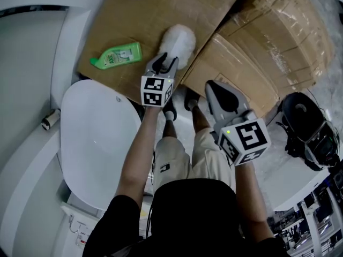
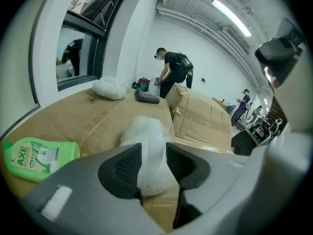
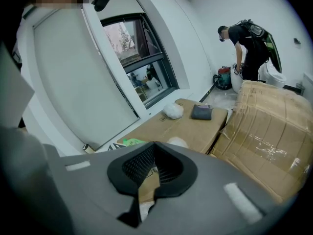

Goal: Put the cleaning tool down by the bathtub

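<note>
The cleaning tool (image 1: 179,43) is a white fluffy pad that lies on flat cardboard (image 1: 161,9) beside the white bathtub (image 1: 29,52). My left gripper (image 1: 166,62) is at its near end. In the left gripper view the tool's white band (image 2: 146,141) runs between the jaws of the left gripper (image 2: 153,153), which stand wide and open around it while the tool rests on the cardboard. My right gripper (image 1: 213,85) hovers to the right above the person's legs. Its jaws (image 3: 154,148) meet at the tips with nothing between them.
A green detergent bottle (image 1: 117,55) lies on the cardboard left of the tool. A white toilet lid (image 1: 96,138) is at the near left. A wrapped cardboard box (image 1: 268,42) stands to the right, with a black device (image 1: 305,127) beyond it. Another white pad (image 2: 110,88) and a dark cloth (image 2: 146,97) lie farther back.
</note>
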Action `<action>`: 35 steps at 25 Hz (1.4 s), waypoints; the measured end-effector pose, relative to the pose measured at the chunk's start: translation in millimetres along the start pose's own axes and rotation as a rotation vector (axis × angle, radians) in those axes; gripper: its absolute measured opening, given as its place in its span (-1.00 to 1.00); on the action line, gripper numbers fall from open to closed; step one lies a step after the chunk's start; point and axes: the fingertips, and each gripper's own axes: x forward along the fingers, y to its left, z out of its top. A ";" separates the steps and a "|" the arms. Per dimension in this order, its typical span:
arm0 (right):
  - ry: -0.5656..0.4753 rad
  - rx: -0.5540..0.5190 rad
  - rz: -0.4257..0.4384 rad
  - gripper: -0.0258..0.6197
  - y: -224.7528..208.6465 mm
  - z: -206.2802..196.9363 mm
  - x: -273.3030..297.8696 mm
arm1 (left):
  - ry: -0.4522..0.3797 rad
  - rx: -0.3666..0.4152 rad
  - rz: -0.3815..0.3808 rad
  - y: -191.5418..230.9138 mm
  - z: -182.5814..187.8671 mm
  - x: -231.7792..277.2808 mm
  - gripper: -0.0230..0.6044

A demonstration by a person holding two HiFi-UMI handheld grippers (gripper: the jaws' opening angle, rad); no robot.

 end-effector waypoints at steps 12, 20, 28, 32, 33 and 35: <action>-0.034 -0.037 -0.018 -0.89 49.6 8.7 -11.2 | -0.046 0.011 -0.032 -1.9 -0.4 -66.1 -0.43; -0.040 -0.099 -0.030 -0.89 104.2 1.2 -26.8 | -0.064 0.025 -0.078 -3.5 -8.2 -131.7 -0.44; -0.072 -0.108 -0.100 -0.89 133.3 -7.2 -49.5 | -0.084 -0.006 -0.131 -16.3 -23.6 -198.5 -0.47; -0.088 -0.090 -0.116 -0.89 139.9 -16.5 -58.7 | -0.076 -0.003 -0.151 -26.9 -33.6 -219.5 -0.48; -0.093 -0.084 -0.120 -0.89 140.6 -18.3 -61.8 | -0.072 0.000 -0.153 -29.2 -36.2 -223.4 -0.49; -0.108 -0.077 -0.125 -0.89 141.7 -19.8 -69.1 | -0.070 0.004 -0.154 -33.3 -38.5 -230.1 -0.51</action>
